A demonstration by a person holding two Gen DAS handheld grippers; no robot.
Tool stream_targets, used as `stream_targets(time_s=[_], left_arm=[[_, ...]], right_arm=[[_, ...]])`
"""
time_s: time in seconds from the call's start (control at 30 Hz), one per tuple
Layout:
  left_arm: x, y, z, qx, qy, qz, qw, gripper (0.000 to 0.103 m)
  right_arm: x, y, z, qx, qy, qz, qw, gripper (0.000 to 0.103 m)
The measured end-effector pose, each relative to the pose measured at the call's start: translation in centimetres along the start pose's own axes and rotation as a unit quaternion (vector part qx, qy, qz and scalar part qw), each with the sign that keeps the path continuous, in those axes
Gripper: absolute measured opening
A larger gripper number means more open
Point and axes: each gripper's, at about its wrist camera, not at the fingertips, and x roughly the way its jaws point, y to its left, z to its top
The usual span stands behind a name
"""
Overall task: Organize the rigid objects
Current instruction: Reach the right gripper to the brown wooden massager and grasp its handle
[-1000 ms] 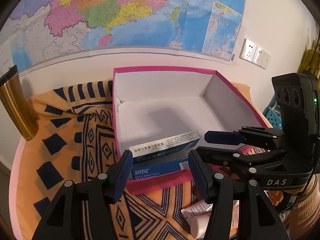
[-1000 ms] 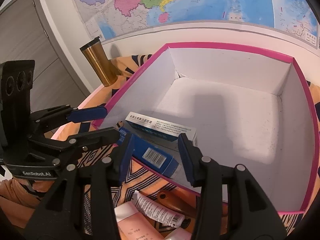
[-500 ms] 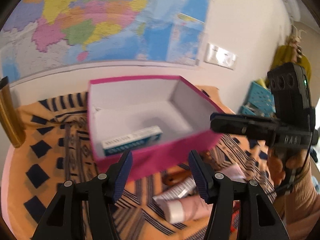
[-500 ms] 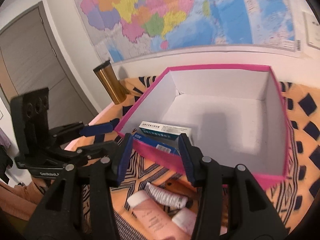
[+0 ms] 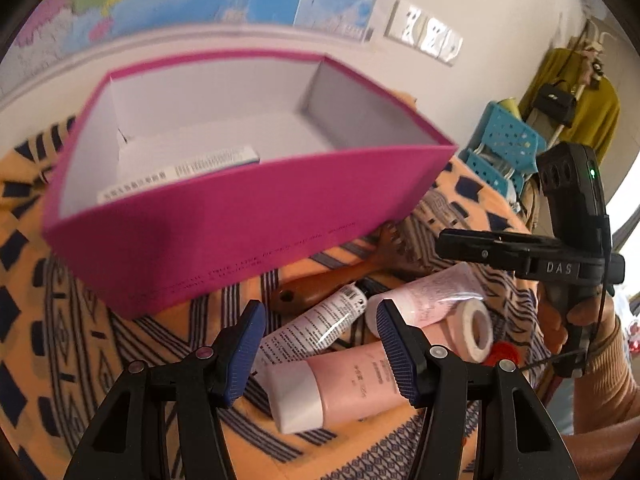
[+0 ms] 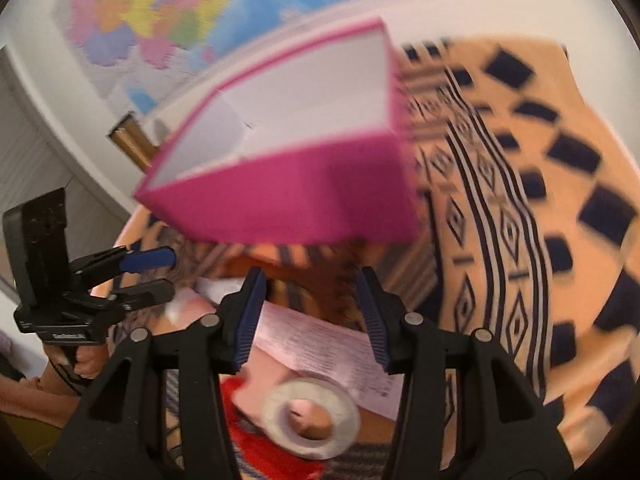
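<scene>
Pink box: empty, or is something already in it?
Not empty. The pink box holds a white medicine carton lying flat against its near wall; the rest of the floor looks bare.

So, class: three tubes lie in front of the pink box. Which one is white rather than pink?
The slim white tube with a black cap, lying between the wooden brush and the two pink tubes.

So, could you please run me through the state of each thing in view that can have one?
Pink box: lidless, a medicine carton lying inside.
White tube: capped, lying on the cloth.
Pink tube: capped, lying flat outside the box.
Tape roll: resting on the pile of tubes.
Wooden brush: lying outside the box.
Left gripper: open, empty.
Right gripper: open, empty.
</scene>
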Motion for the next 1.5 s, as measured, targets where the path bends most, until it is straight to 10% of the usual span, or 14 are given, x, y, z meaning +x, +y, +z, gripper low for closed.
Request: stream_targets(time_s=[0.43,1.5], left_arm=[[4.4,1.3,1.1,-0.038,0.068,-0.015,0.9969,0.059],[3.4,1.1,1.5,-0.075,0.046,-0.014,0.9961,0.066]], right_arm=[[3.1,-0.7,0.1,0.014,0.024,0.012,1.0,0.05],[1.4,1.0,0.1,0.008,-0.007,0.006,1.0,0.042]])
